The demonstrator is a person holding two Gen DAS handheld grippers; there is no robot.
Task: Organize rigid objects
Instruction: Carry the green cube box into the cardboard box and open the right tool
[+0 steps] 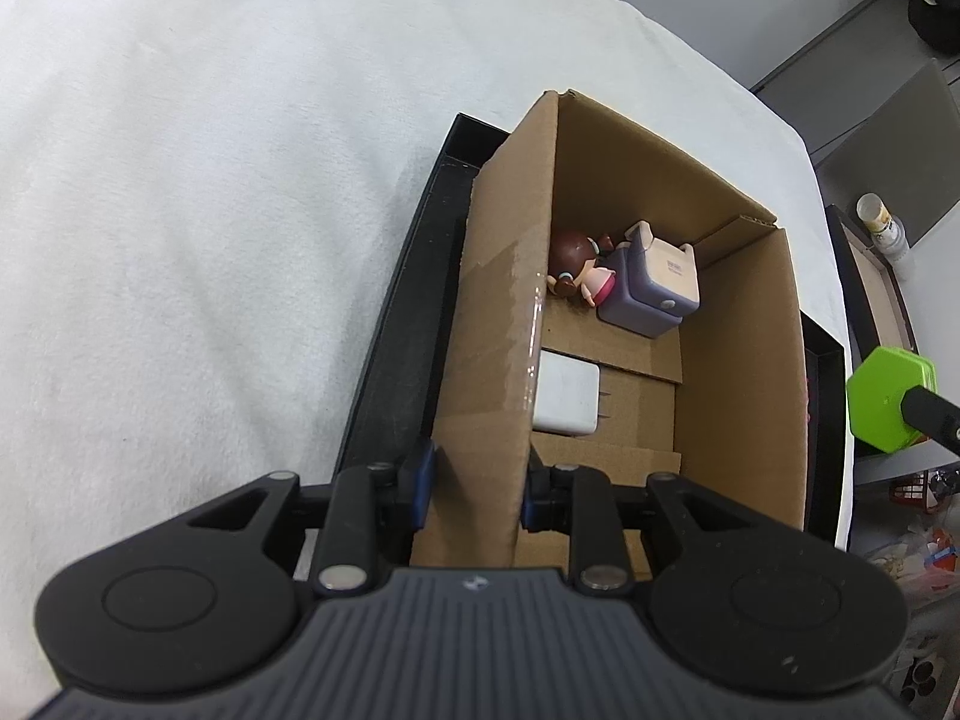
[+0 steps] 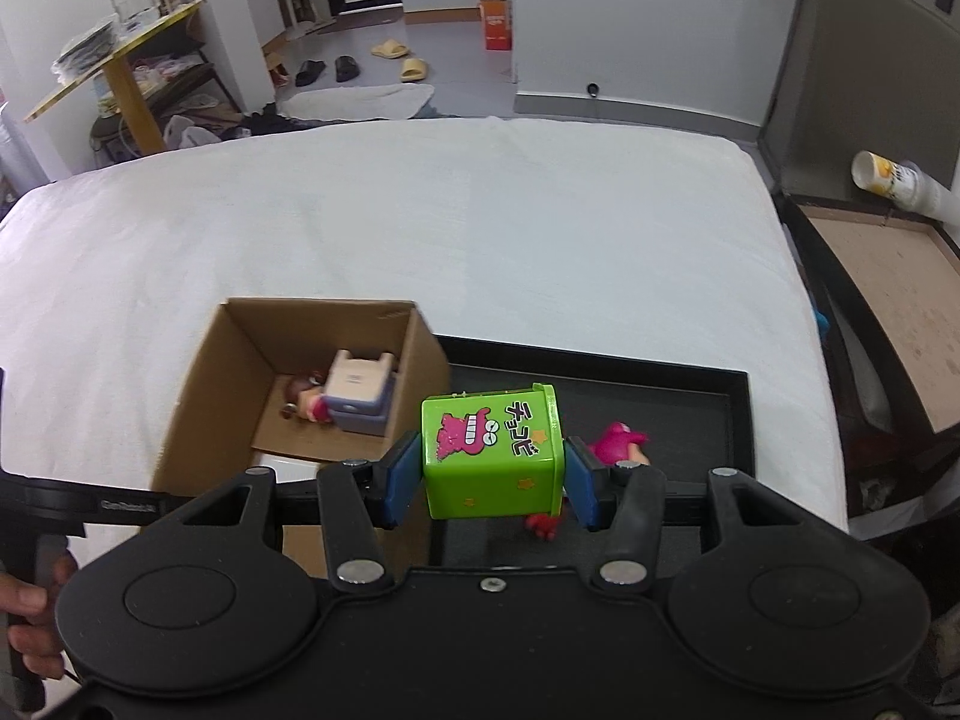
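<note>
We have the right tongs (image 2: pixel 492 483) clenched on the green box (image 2: pixel 492 456), their blue pads pressed to its two sides, and it hangs in the air above the black tray (image 2: pixel 690 414), just right of the carton (image 2: pixel 198 396). The left tongs (image 1: pixel 477 492) are clamped on the carton's near wall, steadying it. To do this step well, we judge that we should carry the green box over the carton's right wall with room to spare, keep it level so it does not slip, and lower it into the bare part of the floor near the white charger (image 1: pixel 567 399), clear of the doll (image 1: pixel 579 276) and the purple toy (image 1: pixel 654 288) at the far end; only then should we let go, while the left tongs hold the carton firm. A pink figure (image 2: pixel 618 441) lies in the tray, likely next. Tray and carton sit on a bed (image 2: pixel 420 210) under a white, soft cover, which may let the carton tip. Beyond it we see a grey floor, slippers (image 2: pixel 402 57), an orange box (image 2: pixel 497 24), a cluttered side table (image 2: pixel 120 54) and a bottle (image 2: pixel 894 180) at right
</note>
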